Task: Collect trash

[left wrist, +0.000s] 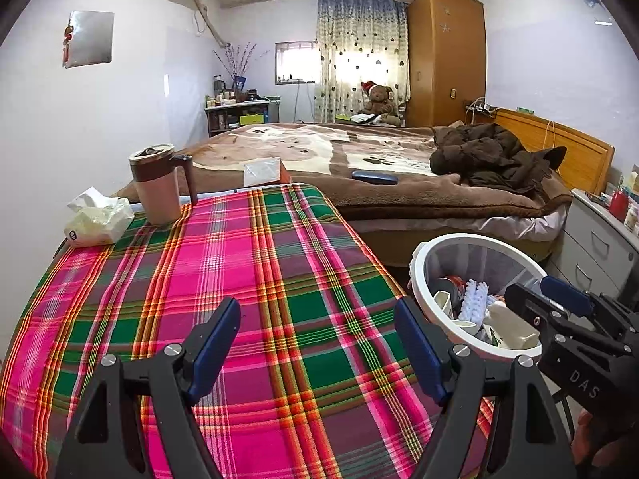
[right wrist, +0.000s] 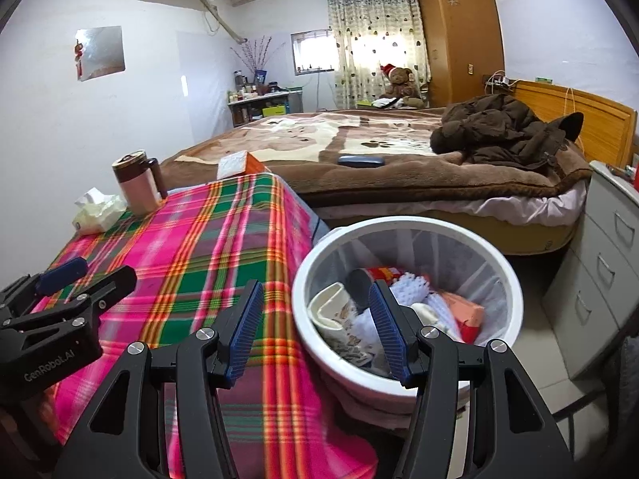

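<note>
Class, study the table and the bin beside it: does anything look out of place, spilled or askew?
Nothing is spilled. The mug stands upright on the plaid tablecloth, beside the tissue pack, whose top tissue sticks up crumpled. The white bin stands upright beside the table with its trash inside. The jacket lies bunched on the bed.

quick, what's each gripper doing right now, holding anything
left gripper: open, nothing between its fingers, over the plaid tablecloth.
right gripper: open, holding nothing, at the rim of the white trash bin.

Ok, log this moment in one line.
left gripper: open, empty | right gripper: open, empty | trash bin: holds trash | plaid table: mug, tissue pack
</note>
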Demonstrator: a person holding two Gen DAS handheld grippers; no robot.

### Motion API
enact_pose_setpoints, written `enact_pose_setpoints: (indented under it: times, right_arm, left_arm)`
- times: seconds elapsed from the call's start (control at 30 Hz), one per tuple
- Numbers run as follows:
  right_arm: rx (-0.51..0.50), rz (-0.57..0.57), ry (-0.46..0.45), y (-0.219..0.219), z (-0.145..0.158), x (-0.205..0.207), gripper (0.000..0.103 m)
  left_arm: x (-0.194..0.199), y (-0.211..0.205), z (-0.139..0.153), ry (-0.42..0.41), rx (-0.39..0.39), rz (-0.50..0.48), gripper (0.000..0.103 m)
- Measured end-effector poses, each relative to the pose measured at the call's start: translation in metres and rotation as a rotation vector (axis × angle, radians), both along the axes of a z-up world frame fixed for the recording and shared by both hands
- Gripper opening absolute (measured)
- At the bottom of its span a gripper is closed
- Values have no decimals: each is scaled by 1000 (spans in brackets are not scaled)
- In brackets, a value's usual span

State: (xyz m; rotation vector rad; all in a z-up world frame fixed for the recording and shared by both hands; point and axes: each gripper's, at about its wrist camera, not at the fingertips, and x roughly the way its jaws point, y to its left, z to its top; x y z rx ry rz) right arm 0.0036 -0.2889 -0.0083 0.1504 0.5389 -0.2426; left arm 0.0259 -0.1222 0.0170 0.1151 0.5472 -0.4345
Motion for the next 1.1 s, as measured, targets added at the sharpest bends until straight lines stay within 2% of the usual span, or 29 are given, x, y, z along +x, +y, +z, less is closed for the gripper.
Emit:
enact_pose_setpoints:
  times: [0.27,1.1]
  right_arm:
    - [-5,8,-10,6,2,-2,57]
    - [8,5,-10,8,2,-3,57]
  left_arm:
    - [-8,5,6,-40,-14,16,80]
    - [-10,5,7,-39,-21,18,80]
